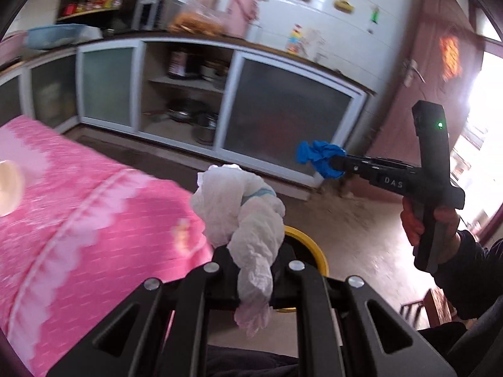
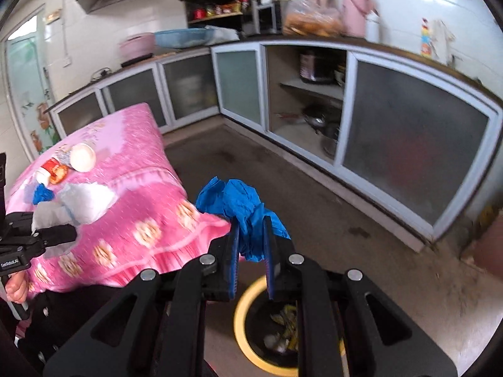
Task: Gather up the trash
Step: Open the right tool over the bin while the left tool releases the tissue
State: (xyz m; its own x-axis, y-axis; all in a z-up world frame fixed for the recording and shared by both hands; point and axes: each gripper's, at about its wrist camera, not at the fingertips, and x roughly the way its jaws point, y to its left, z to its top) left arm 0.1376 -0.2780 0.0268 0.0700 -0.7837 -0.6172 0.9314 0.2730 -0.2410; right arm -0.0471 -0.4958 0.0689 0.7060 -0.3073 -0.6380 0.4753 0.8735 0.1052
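crumpled white tissue (image 1: 239, 216) — wrinkled blue glove (image 2: 242, 210)

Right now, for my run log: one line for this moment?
left gripper: holds white tissue | right gripper: holds blue glove | bin: below

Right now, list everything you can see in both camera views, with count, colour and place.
crumpled white tissue wad: one, white, clamped in the left gripper jaws.
crumpled blue glove: one, blue, clamped in the right gripper jaws.
round yellow-rimmed trash bin: one, dark inside with scraps, on the floor below the right gripper.
pink floral tablecloth: one, pink, covering the table on the left.
white paper cup: one, lying on its side on the cloth.
red-and-white cup: one, on its side, beside the white cup.
small blue scrap: one, on the cloth.
white crumpled paper: one, on the cloth.
frosted-glass cabinets: a row, white-framed, along the wall.
person's hand: holding the right gripper's handle.
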